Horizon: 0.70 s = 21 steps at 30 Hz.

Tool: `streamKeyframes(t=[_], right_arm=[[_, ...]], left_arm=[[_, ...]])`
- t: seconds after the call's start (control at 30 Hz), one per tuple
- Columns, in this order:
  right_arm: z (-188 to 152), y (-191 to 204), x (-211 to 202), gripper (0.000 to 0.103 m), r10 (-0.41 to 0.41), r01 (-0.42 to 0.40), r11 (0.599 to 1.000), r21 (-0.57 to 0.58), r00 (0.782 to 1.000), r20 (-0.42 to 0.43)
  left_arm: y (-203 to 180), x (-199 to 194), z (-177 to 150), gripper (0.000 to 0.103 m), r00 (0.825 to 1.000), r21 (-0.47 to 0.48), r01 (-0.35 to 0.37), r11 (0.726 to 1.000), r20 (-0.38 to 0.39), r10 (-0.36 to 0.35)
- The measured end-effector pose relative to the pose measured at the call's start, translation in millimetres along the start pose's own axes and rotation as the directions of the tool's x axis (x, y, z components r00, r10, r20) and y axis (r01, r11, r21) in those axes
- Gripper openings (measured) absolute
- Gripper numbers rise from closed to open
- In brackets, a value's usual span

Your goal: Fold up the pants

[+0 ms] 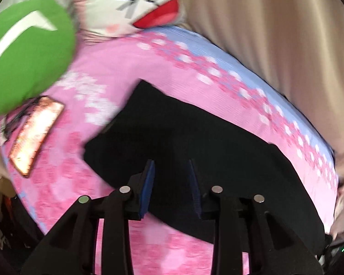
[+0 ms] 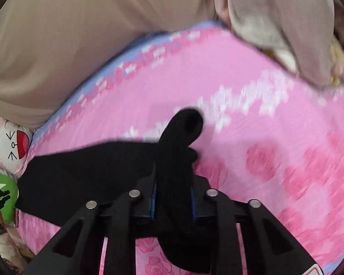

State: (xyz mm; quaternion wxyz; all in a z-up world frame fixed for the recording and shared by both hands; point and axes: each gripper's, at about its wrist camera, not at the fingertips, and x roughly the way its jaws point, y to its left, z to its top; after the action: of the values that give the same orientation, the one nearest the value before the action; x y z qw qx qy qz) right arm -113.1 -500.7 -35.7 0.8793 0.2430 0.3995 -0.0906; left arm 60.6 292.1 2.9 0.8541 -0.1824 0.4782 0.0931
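The black pants point(image 1: 195, 133) lie flat across the pink floral bed sheet point(image 1: 117, 68). My left gripper point(image 1: 170, 163) is open just above the near edge of the pants, with nothing between its blue pads. In the right wrist view the pants point(image 2: 84, 171) stretch off to the left. My right gripper point(image 2: 173, 183) is shut on a bunched end of the pants point(image 2: 183, 133), which sticks up and forward from between the fingers, lifted off the sheet.
A green pillow point(image 1: 27, 52) and a white cat-face cushion point(image 1: 135, 2) lie at the head of the bed. A shiny orange packet point(image 1: 36, 133) lies on the sheet at left. A beige curtain point(image 1: 275, 34) hangs along the far bed edge. Beige clothes point(image 2: 286, 23) are piled at right.
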Motion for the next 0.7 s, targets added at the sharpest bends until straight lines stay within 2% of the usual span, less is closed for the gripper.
streamKeyframes(t=[0.07,0.1,0.13,0.17,0.2,0.27,0.3,0.33,0.37,0.4,0.47,0.57,0.63,0.7], right_arm=[[24,9,-39,0.010,-0.026,0.034,0.998,-0.051,0.990,0.140],[33,15,-54,0.010,-0.033,0.052,0.994,-0.094,0.981,0.189],[36,19,-54,0.011,-0.070,0.099,0.986,-0.135,0.977,0.204],[35,17,-43,0.017,-0.103,0.134,0.978,-0.157,0.976,0.191],[33,12,-29,0.018,-0.142,0.166,0.973,-0.161,0.978,0.154],[19,-13,3,0.026,-0.271,0.276,0.954,-0.115,0.961,0.057],[12,-27,2,0.026,-0.268,0.270,0.960,-0.076,0.963,0.038],[6,-40,-4,0.033,-0.215,0.215,0.977,-0.005,0.976,0.042],[2,-50,-13,0.049,-0.157,0.153,0.986,0.061,0.985,0.065],[1,-56,-22,0.054,-0.123,0.114,0.988,0.103,0.989,0.086],[3,-58,-32,0.057,-0.085,0.071,0.989,0.129,0.991,0.106],[-8,-59,-32,0.058,-0.051,0.041,0.983,0.179,0.997,0.053],[-20,-59,-25,0.064,-0.052,0.045,0.971,0.233,0.998,0.024],[-36,-64,-21,0.065,0.010,-0.016,0.956,0.294,1.000,0.022]], left_arm=[[-25,12,-4,0.029,1.000,0.039,0.024,0.999,-0.018,-0.023],[-34,18,-8,0.029,0.999,0.057,0.031,0.998,-0.026,-0.029],[-43,25,-11,0.030,0.999,0.071,0.040,0.997,-0.036,-0.038],[-52,34,-16,0.033,0.997,0.082,0.054,0.995,-0.054,-0.049],[-57,41,-20,0.035,0.996,0.090,0.063,0.994,-0.073,-0.056],[-68,61,-31,0.035,0.989,0.096,0.076,0.992,-0.132,-0.063],[-71,65,-35,0.035,0.987,0.102,0.079,0.992,-0.149,-0.063],[-74,69,-39,0.035,0.985,0.109,0.080,0.991,-0.161,-0.062],[-76,72,-41,0.035,0.984,0.119,0.078,0.990,-0.166,-0.057],[-79,73,-43,0.035,0.985,0.139,0.074,0.988,-0.165,-0.050],[-81,73,-44,0.035,0.987,0.146,0.066,0.987,-0.155,-0.043],[-80,69,-47,0.040,0.987,0.129,0.090,0.988,-0.144,-0.071],[-78,68,-52,0.042,0.986,0.125,0.099,0.987,-0.147,-0.080],[-78,70,-57,0.042,0.984,0.132,0.105,0.986,-0.156,-0.084]])
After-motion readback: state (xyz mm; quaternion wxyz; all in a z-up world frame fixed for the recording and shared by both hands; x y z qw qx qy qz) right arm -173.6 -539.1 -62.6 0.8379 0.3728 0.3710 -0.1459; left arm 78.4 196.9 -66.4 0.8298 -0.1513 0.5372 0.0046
